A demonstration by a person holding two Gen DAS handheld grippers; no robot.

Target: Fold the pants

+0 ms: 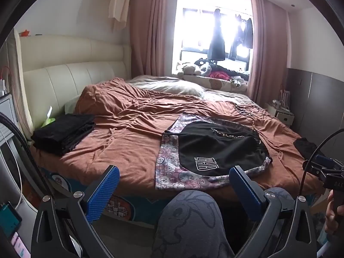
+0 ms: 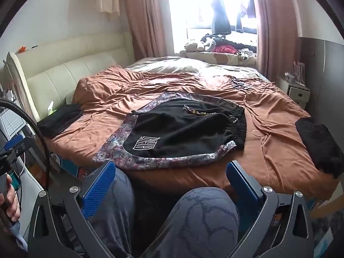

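Observation:
Black shorts [image 1: 217,148] [image 2: 185,131] with a patterned purple border and a white logo lie flat on the orange bedspread [image 1: 129,142] [image 2: 268,129], near the bed's front edge. A beaded chain [image 2: 200,112] rests on top of them. My left gripper [image 1: 174,169] hovers in front of the bed, short of the shorts, open with nothing between its blue pads [image 1: 103,191]. My right gripper [image 2: 171,165] is also open and empty, just before the shorts' near hem. The person's knees in grey patterned trousers [image 1: 189,221] [image 2: 204,219] sit below both grippers.
A folded black stack [image 1: 64,133] [image 2: 59,119] lies on the bed's left side. Another dark garment [image 2: 320,146] [image 1: 305,147] lies at the right edge. Cream headboard [image 1: 71,68] on the left, window sill with soft toys [image 1: 200,68] behind, a white bedside cabinet [image 2: 297,92] at the right.

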